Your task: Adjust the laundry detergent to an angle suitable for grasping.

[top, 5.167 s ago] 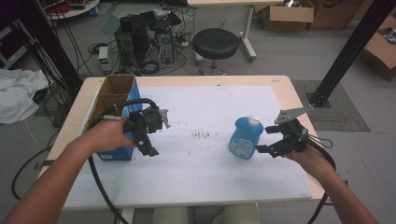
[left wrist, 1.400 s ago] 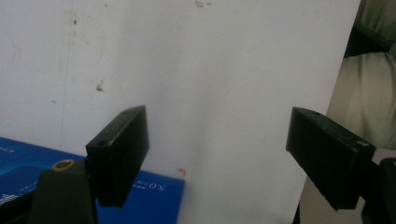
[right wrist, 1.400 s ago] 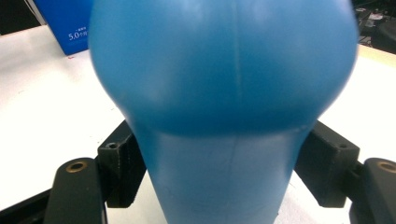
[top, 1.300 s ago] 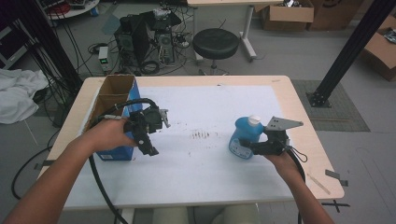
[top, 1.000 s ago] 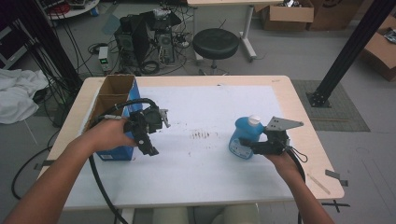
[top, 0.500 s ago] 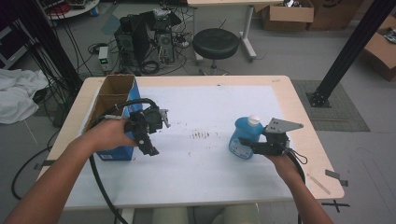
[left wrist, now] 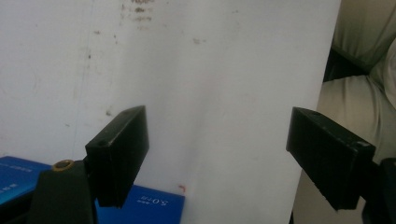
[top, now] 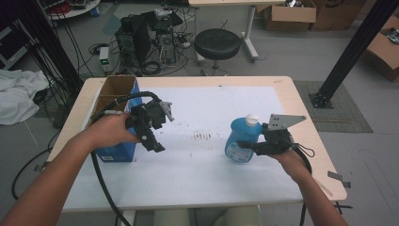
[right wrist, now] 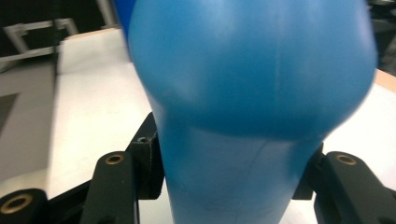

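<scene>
The right tongs had just been closing and now clamped the blue bottle low on its body, one black jaw pressed against each flank, as the right gripper view showed from close up. The bottle stood roughly upright between those jaws, its white cap above them, over the white sheet that covered the tabletop; whether its base touched the sheet I could not tell.

The left tongs were well apart from the bottle, across the sheet. Their jaws stood wide open with nothing between them, only bare white sheet beyond. Just beside and behind them sat an open cardboard box with a blue side, at the near-left part of the tabletop. A few brownish smudges marked the sheet between the two tongs.
</scene>
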A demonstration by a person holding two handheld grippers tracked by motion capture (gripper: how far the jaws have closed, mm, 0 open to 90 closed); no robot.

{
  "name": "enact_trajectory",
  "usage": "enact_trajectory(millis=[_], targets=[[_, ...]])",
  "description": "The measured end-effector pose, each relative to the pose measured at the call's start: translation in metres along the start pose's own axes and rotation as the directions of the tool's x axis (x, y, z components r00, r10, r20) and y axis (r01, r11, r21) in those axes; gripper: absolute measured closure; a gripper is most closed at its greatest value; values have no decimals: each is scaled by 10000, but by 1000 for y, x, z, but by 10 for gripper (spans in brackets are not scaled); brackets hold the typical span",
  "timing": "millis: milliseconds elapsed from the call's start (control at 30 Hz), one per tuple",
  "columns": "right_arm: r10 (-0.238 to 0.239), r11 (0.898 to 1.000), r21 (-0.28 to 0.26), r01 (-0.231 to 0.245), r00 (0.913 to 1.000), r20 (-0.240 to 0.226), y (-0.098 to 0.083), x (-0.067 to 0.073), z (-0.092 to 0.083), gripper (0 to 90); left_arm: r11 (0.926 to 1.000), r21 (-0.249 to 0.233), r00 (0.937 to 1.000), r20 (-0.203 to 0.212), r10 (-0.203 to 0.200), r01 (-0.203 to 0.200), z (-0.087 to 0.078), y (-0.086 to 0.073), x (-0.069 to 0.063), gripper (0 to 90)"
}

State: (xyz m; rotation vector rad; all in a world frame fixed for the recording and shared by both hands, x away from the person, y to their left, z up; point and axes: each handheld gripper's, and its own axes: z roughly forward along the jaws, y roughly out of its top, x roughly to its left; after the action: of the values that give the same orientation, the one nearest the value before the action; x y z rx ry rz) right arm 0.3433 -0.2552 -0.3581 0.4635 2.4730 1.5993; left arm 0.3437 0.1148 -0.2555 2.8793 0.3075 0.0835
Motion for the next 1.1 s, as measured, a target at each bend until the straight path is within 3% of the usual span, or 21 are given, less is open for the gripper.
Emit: enact_trajectory(millis=[100, 167, 400, 767, 1100], targets=[[-267, 9995, 156, 279, 9973, -678, 10, 1, 1, 442, 9998, -35, 9998, -82, 196, -197, -6, 6, -4, 215], [-504, 9978, 370, 554, 9909, -1245, 19, 3, 4, 443, 9992, 35, 9992, -68, 396, -396, -12, 13, -8, 214], [-844, 9939, 532, 965, 9772, -1948, 32, 7, 14, 442, 9966, 371, 9970, 241, 729, -738, -23, 29, -12, 215], [-1455, 9833, 631, 1708, 9454, -2916, 58, 15, 34, 443, 9918, 494, 9922, 461, 1158, -1180, -42, 58, -15, 212], [-1755, 9753, 632, 2116, 9164, -3597, 69, 22, 53, 444, 9889, 487, 9887, 612, 1370, -1400, -52, 72, -18, 211]])
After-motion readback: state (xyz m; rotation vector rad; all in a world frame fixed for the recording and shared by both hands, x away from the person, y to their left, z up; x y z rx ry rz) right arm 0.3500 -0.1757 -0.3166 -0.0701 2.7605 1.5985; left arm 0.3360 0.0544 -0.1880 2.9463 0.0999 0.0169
